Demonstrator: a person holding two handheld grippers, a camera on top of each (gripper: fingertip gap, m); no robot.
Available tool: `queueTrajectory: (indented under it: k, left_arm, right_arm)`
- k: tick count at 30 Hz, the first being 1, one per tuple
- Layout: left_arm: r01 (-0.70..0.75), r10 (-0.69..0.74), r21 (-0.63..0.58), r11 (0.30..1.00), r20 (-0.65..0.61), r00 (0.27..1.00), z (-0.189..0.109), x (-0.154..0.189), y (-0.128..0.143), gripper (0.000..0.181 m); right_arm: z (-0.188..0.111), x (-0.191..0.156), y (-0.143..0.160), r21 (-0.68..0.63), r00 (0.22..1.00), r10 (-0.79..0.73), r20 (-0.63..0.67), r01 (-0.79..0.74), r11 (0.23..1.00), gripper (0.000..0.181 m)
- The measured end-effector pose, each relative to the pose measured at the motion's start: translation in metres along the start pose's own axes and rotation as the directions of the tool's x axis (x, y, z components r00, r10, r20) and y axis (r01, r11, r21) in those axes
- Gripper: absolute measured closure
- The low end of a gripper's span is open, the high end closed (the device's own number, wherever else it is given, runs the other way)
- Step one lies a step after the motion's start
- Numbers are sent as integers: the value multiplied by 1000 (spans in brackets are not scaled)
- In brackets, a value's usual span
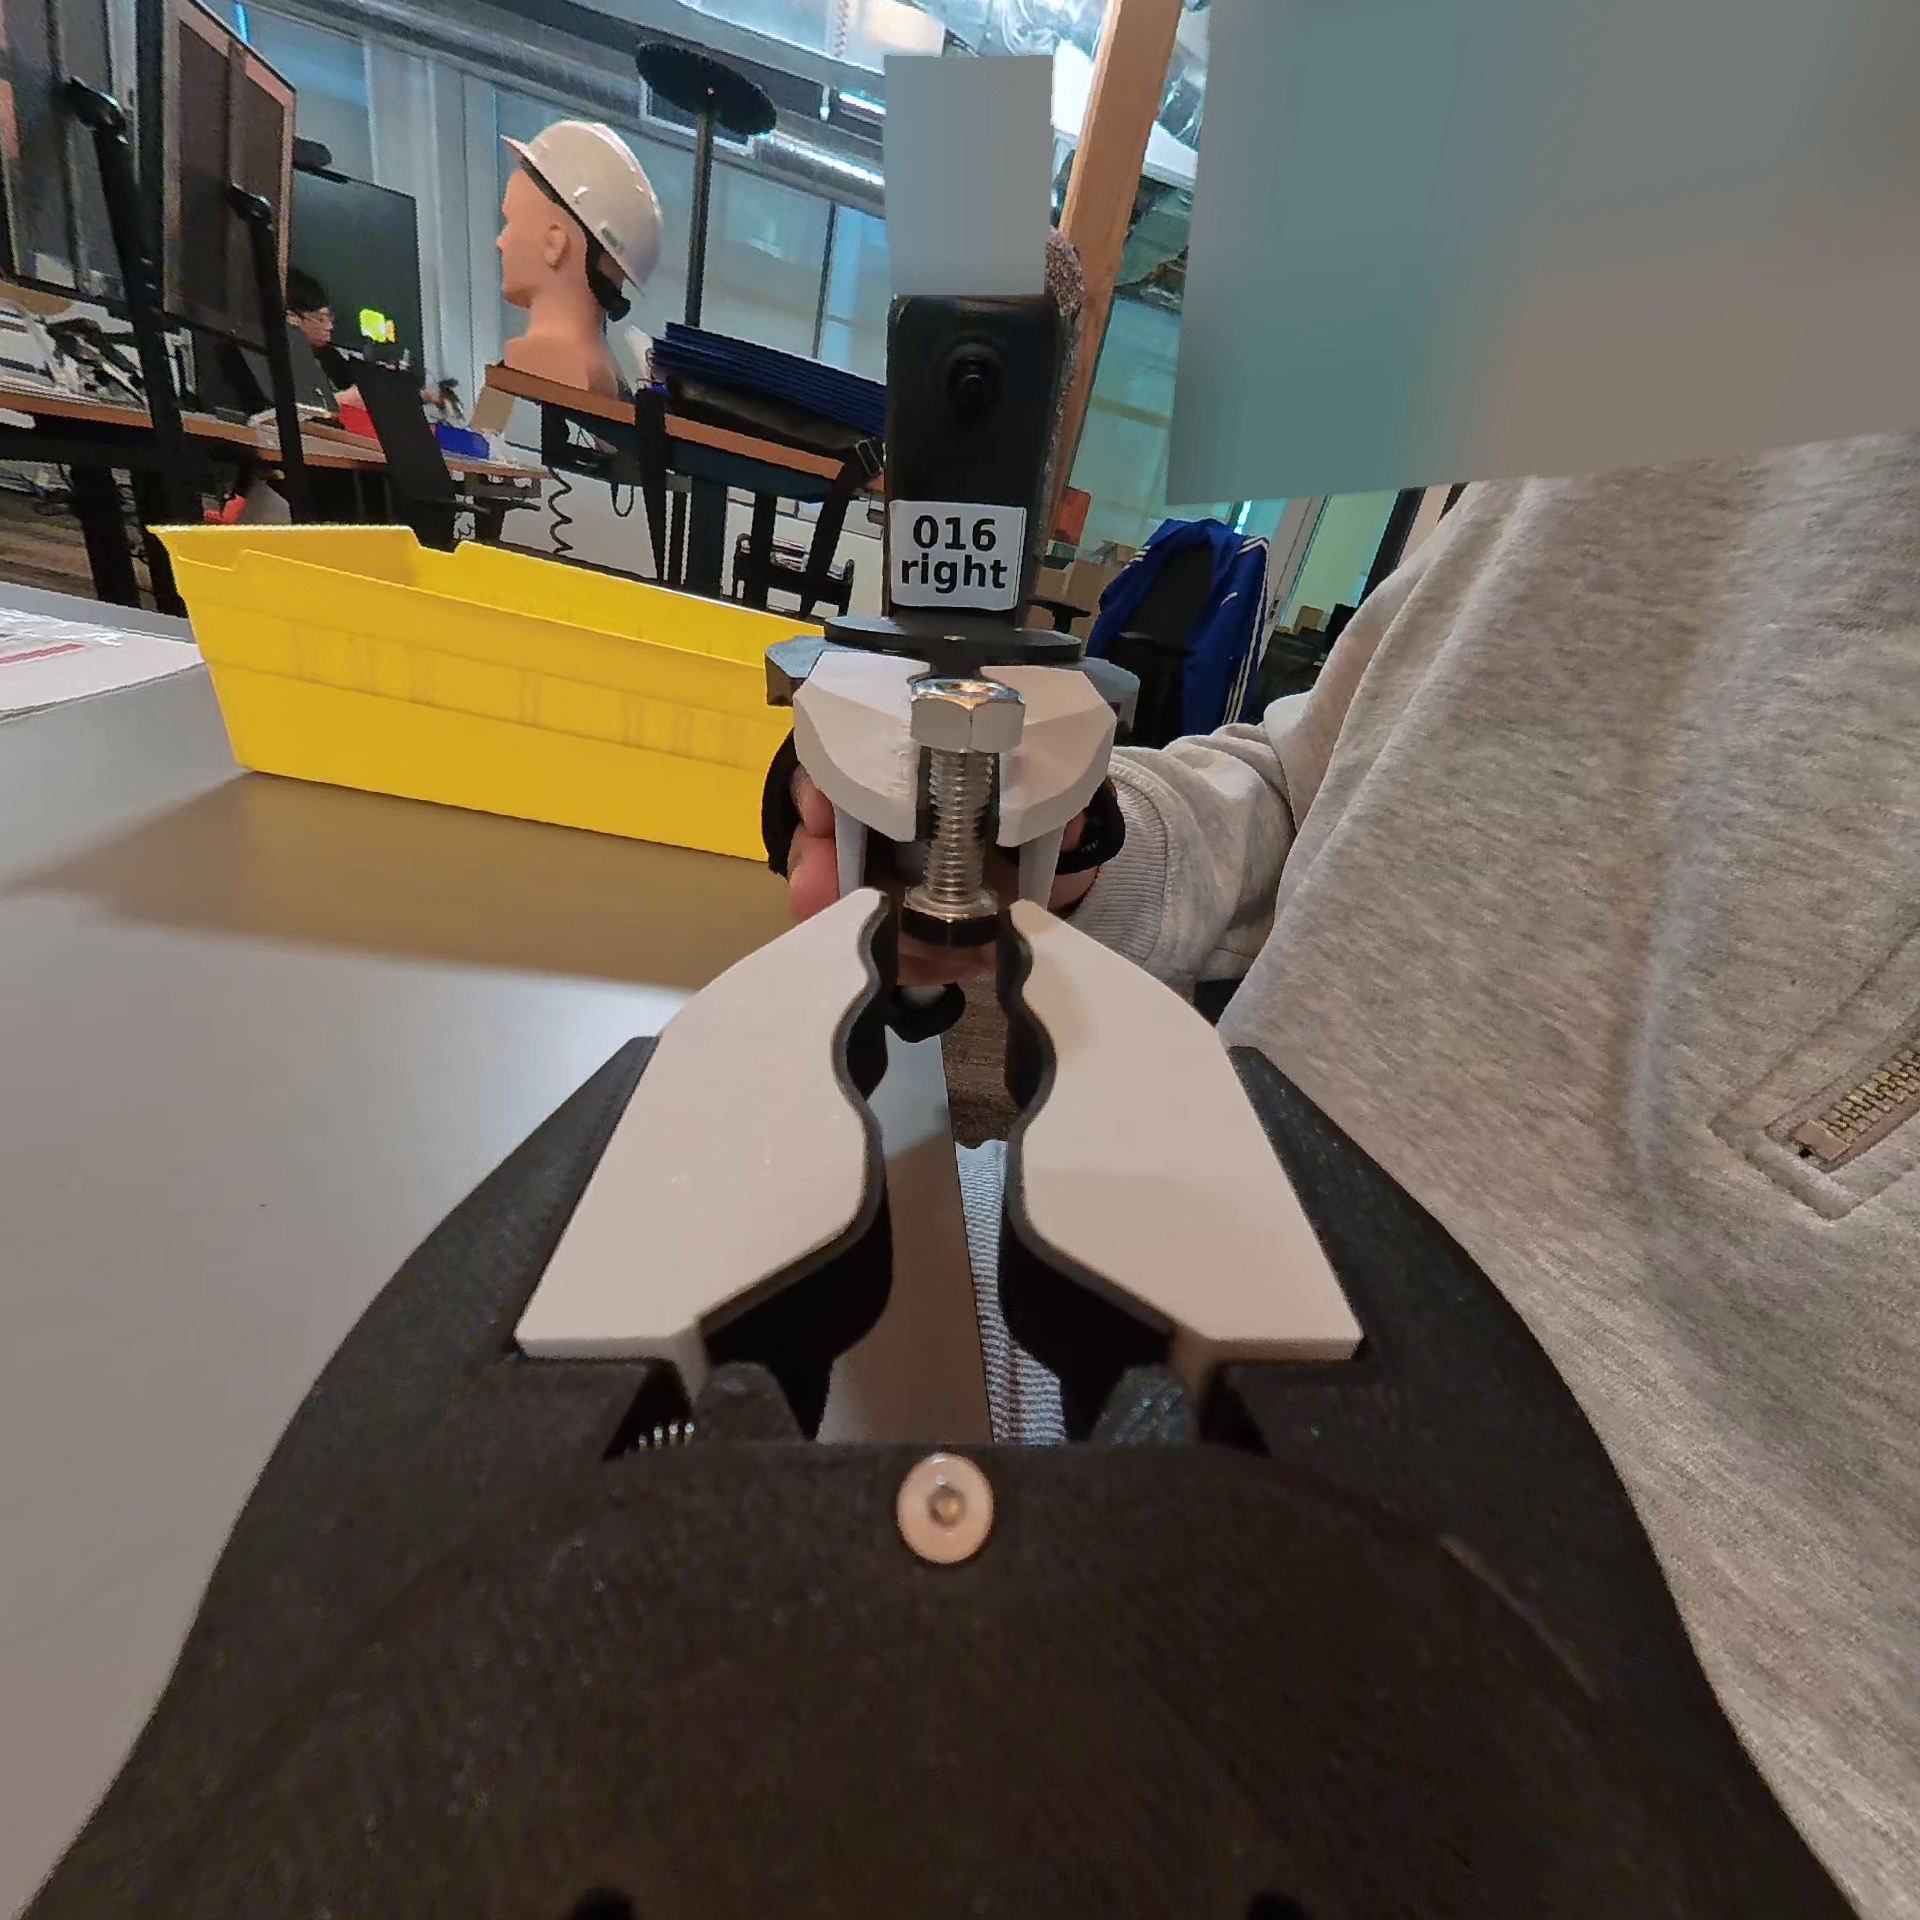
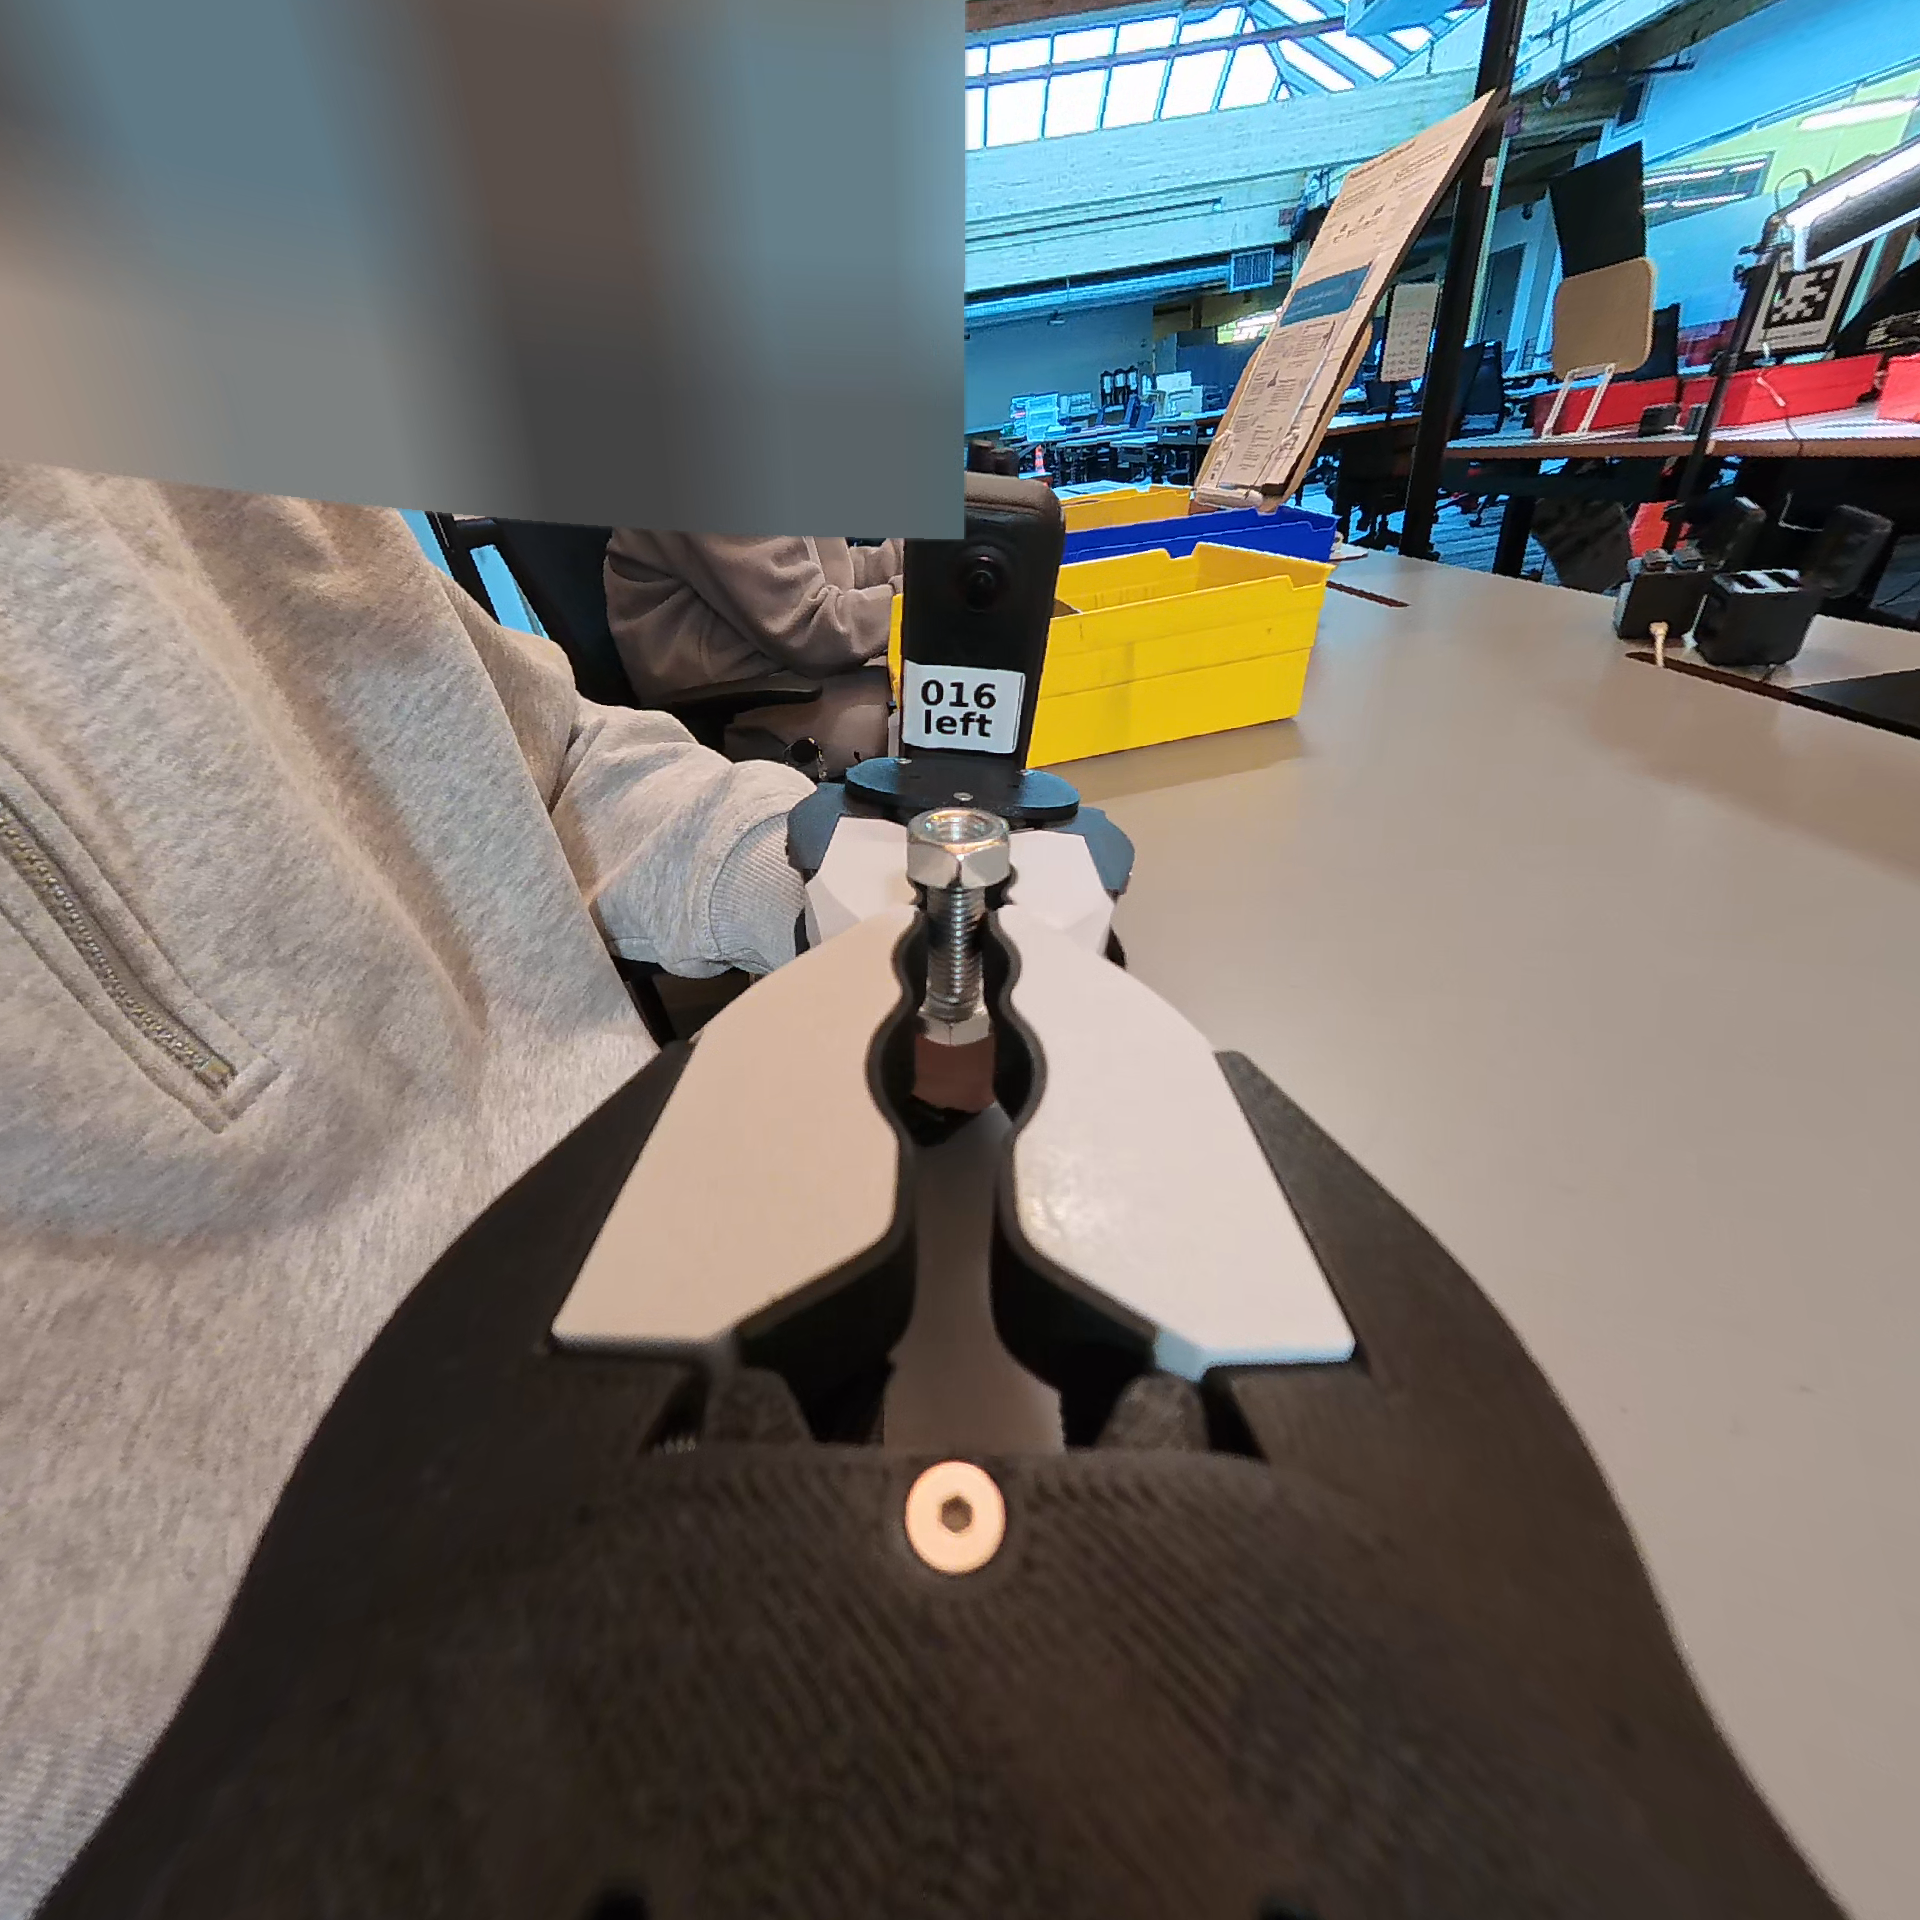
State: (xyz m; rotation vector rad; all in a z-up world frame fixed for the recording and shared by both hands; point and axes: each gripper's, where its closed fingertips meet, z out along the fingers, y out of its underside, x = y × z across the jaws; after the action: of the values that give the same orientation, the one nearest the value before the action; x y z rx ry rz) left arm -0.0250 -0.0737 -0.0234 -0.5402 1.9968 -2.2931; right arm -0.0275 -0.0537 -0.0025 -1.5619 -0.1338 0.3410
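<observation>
A steel bolt [image 1: 951, 821] stands upright between my two grippers, which face each other above the grey table [image 1: 260, 1091]. A hex nut [image 1: 966, 717] sits at its top and a second hex piece [image 1: 940, 923] at its lower end. My right gripper [image 2: 951, 925] is shut on the threaded shaft [image 2: 951, 966] just under the top nut [image 2: 956, 847]; it also shows in the left wrist view [image 1: 954, 831]. My left gripper [image 1: 945, 914] is closed around the bolt's lower hex; it shows behind the bolt in the right wrist view [image 2: 956, 883].
A yellow bin [image 1: 468, 675] stands on the table beyond the grippers; the right wrist view shows a yellow bin [image 2: 1174, 644] with a blue bin [image 2: 1195, 530] behind. A person in a grey sweater [image 1: 1558, 987] is close by. Black boxes [image 2: 1745, 613] sit at the far right. The tips of both grippers are at nearly the same place.
</observation>
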Motion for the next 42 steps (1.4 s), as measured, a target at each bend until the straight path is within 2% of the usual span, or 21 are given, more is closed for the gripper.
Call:
queueTrajectory:
  k: [12, 25, 35, 42]
  left_arm:
    - [-8, 8, 0, 1000, 16, 1000, 0, -3, 0, 164]
    - [-39, 34, 33, 999, 122, 992, -9, -20, -7, 164]
    - [-62, 60, 12, 998, 125, 990, -7, -19, -4, 164]
    - [-66, 63, 13, 998, 139, 988, -6, -21, -3, 164]
  right_arm:
    - [0, 4, -1, 12, 1000, -7, -26, 8, 1000, 171]
    - [-4, 15, -5, 52, 997, 31, -70, -28, 998, 155]
    - [-6, 10, -19, 116, 994, -34, -100, 46, 992, 137]
    - [-5, 0, -19, 105, 995, -65, -73, 73, 992, 143]
